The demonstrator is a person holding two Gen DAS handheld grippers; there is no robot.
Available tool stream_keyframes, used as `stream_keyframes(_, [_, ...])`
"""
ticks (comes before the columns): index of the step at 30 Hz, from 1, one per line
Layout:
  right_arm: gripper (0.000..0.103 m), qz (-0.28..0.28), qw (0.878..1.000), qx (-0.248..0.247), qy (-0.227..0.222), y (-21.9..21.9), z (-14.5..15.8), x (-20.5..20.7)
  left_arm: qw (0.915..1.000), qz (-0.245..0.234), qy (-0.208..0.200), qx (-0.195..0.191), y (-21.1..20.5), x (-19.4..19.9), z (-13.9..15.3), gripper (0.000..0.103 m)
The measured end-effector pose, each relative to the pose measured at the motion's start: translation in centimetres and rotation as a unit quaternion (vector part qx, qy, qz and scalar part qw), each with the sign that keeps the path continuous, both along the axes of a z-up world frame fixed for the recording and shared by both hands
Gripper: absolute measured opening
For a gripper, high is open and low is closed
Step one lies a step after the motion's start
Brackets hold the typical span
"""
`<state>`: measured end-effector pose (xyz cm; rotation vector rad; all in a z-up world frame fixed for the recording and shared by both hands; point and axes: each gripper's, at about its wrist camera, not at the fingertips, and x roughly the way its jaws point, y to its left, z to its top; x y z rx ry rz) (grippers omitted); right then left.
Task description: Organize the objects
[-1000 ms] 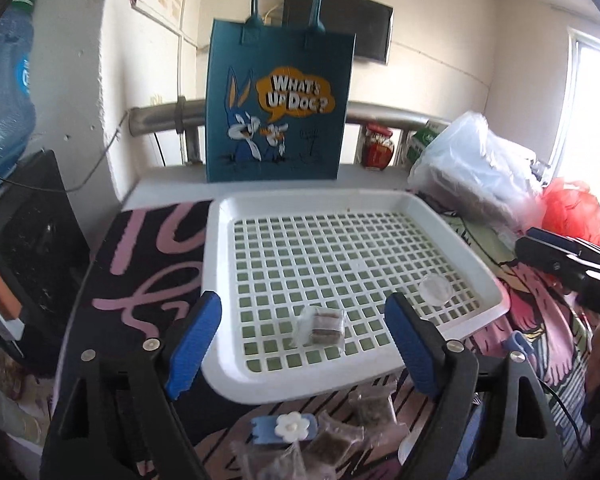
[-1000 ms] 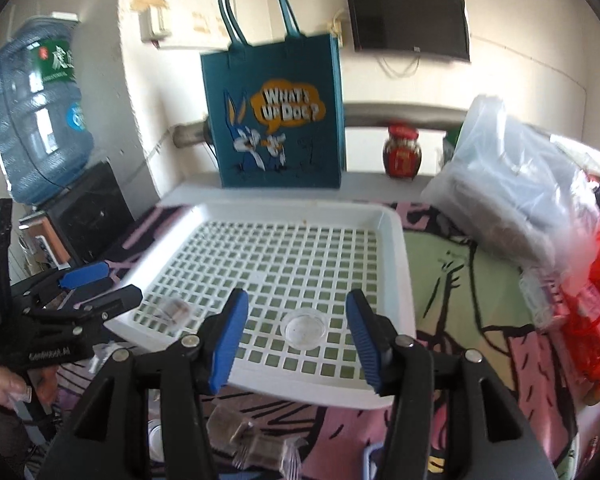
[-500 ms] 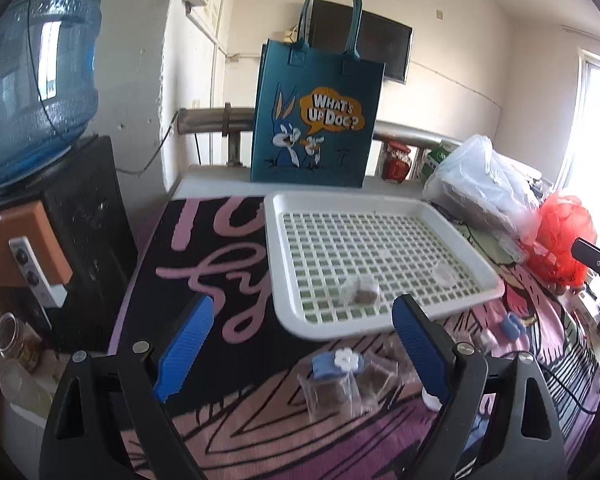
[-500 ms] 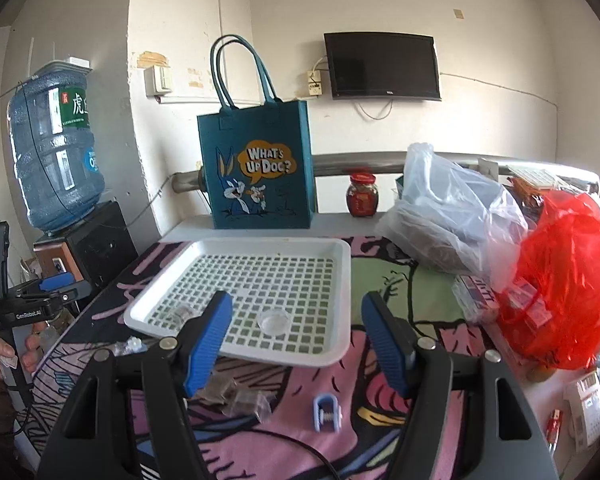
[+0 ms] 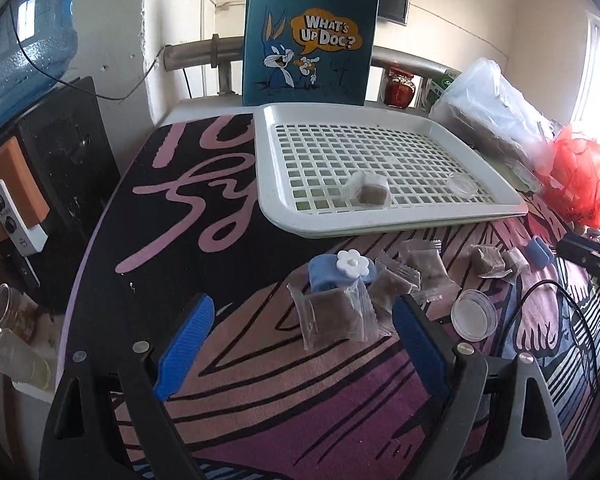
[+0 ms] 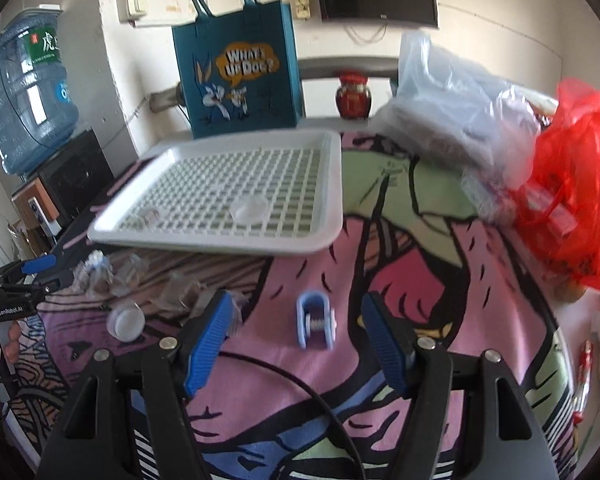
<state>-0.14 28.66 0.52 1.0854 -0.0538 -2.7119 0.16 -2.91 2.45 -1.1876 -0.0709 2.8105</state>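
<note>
1. We log one tray [image 5: 284, 216]: white plastic, rectangular, with a grid floor and a raised rim, on a printed cloth [image 5: 172, 200].
2. In the tray we count one clear-wrapped brown block [image 5: 370, 193] and one clear round lid [image 5: 462, 185].
3. On the cloth below the tray we count at least five crinkly wrapped packets [image 5: 334, 314], one round white-rimmed dish [image 5: 473, 314], one blue clip with a white flower [image 5: 340, 270] and one smaller blue clip [image 6: 315, 322].
4. Our left gripper [image 5: 300, 326], with ribbed blue pads, tilts down over the nearest packet, its jaws wide and holding nothing.
5. Our right gripper [image 6: 296, 340] tilts down with the smaller clip between its parted pads, untouched.
6. Behind the tray stands one teal cartoon bag [image 5: 310, 40].
</note>
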Motion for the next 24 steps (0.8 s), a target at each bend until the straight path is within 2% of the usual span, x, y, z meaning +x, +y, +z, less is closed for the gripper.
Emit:
stream_keyframes(3, [0.065,-0.003,1.0,-0.002,-0.022,0.1,-1.2,-0.4,1.0,-0.001,-0.006,-0.001,0.1,-0.2,-0.4,0.087])
stream_keyframes(6, [0.057,-0.004,0.999,-0.003,-0.035,0.1,-1.9,-0.8,0.9996,-0.003,-0.02,0.018,-0.2,-0.6,-0.7,0.076])
stream_keyframes(8, [0.056,-0.002,0.999,-0.004,-0.041,0.0,-2.2,-1.0,0.9993,-0.003,-0.025,0.026,-0.4,-0.9,-0.9,0.069])
stream_keyframes(11, [0.049,0.002,0.999,-0.006,-0.05,-0.2,-2.5,-1.3,0.9987,-0.011,-0.038,0.034,-0.3,-1.2,-1.3,0.051])
stream_keyframes(12, [0.044,0.003,0.999,-0.006,-0.053,-0.3,-2.7,-1.4,0.9985,-0.017,-0.039,0.034,-0.1,-1.2,-1.3,0.039])
stream_keyframes(13, [0.041,0.003,0.998,-0.005,-0.057,-0.4,-2.8,-1.4,0.9986,-0.017,-0.038,0.032,0.0,-1.2,-1.3,0.037])
stream_keyframes(15, [0.027,0.006,0.998,-0.006,-0.066,-0.4,-3.2,-1.6,0.9987,-0.02,-0.034,0.031,0.1,-1.0,-1.2,0.033])
stream_keyframes(20, [0.027,0.008,0.998,-0.016,-0.06,-0.2,-3.2,-1.3,0.9994,-0.009,-0.02,0.027,-0.1,-0.5,-0.7,0.031])
stream_keyframes(24, [0.027,0.014,0.999,-0.019,-0.032,-0.4,-2.0,-0.3,0.9995,-0.016,-0.004,0.026,0.2,0.5,0.4,0.031])
